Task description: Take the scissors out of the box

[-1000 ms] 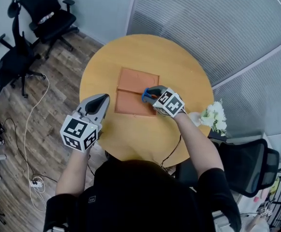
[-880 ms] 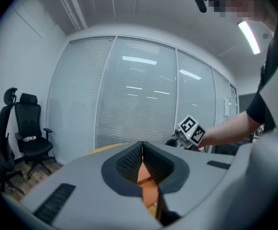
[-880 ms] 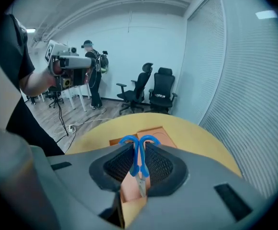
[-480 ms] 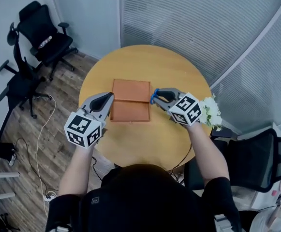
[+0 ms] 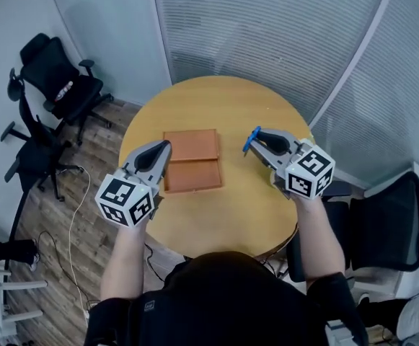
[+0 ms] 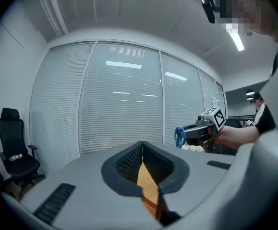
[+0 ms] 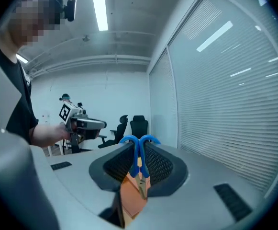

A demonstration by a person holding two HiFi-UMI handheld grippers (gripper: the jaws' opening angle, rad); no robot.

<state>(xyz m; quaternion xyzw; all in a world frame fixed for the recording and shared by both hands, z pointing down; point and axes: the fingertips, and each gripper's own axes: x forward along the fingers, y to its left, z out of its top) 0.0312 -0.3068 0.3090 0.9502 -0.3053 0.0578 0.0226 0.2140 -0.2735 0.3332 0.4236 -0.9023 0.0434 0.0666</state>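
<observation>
Clearly the scissors (image 7: pixel 138 159) are out of the box (image 5: pixel 195 175): the right tongs (image 5: pixel 256 140) are clamped on them, in the air over the right part of the counter (image 5: pixel 223 107). Their long axis runs along the tongs' own jaws. The two blue plastic finger loops, rounded and glossy, stick out just past the tips and point away from the person. The pale metal blades run back between the pads toward the tongs' body. The loops sit pressed side by side, so the scissors are closed. The black pads that squeeze the handle shanks have a fine meshed texture, and the shells around them are smooth grey plastic.

The left tongs (image 5: pixel 164 148) have their jaws brought together at the tips with nothing between them. They are made of the same grey shell and meshed black pads, and like the right tongs they carry a cube with black-and-white square markers at the rear.

The box lies between the two tongs, just beside the left tongs' tips and well apart from the right ones. It is a flat, reddish-brown rectangle laid open in two halves, with a straight fold line across the middle. I cannot tell what it is made of. The counter under it is round, of smooth light wood.
</observation>
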